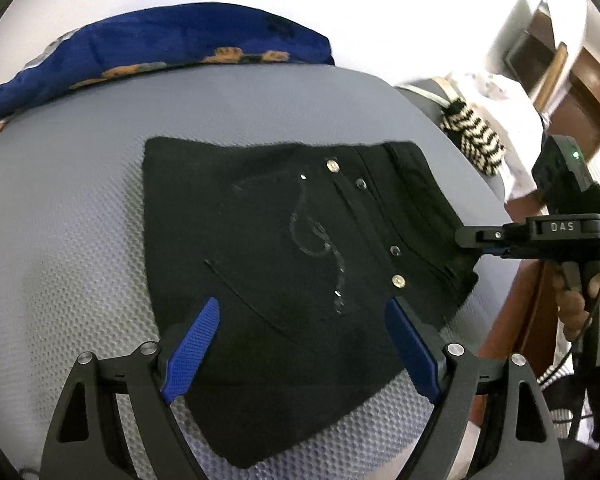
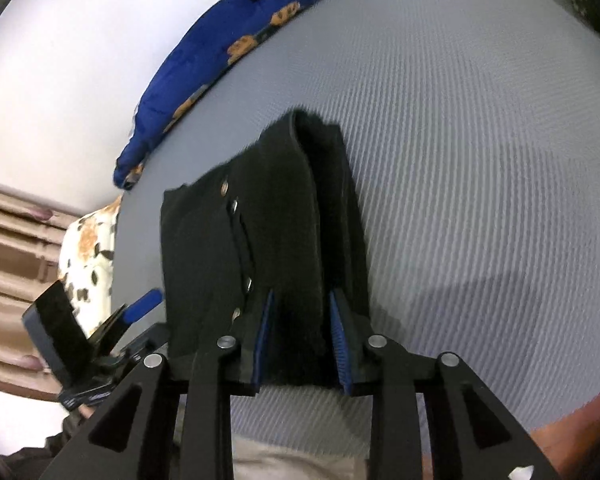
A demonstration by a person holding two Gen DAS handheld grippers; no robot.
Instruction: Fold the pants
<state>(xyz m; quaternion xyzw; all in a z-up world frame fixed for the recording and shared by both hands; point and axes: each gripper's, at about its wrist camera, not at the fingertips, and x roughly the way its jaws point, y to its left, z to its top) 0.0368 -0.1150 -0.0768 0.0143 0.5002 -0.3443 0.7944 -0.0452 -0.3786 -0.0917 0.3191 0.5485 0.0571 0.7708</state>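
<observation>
Black pants [image 1: 284, 264] lie folded into a compact stack on a grey textured mattress [image 1: 68, 216], with silver rivets and a chalky squiggle on top. My left gripper [image 1: 300, 320] hovers over the near edge of the stack, jaws wide open and empty. My right gripper [image 1: 466, 236] reaches in from the right and pinches the stack's right edge. In the right wrist view the right gripper [image 2: 300, 300] is shut on the thick folded edge of the pants [image 2: 268, 216].
A blue cushion with orange flowers [image 1: 152, 48] lies along the far edge of the mattress, against a white wall. A black-and-white striped cloth [image 1: 472, 136] and white bedding sit at the right. A wooden frame edge [image 1: 512, 320] borders the mattress.
</observation>
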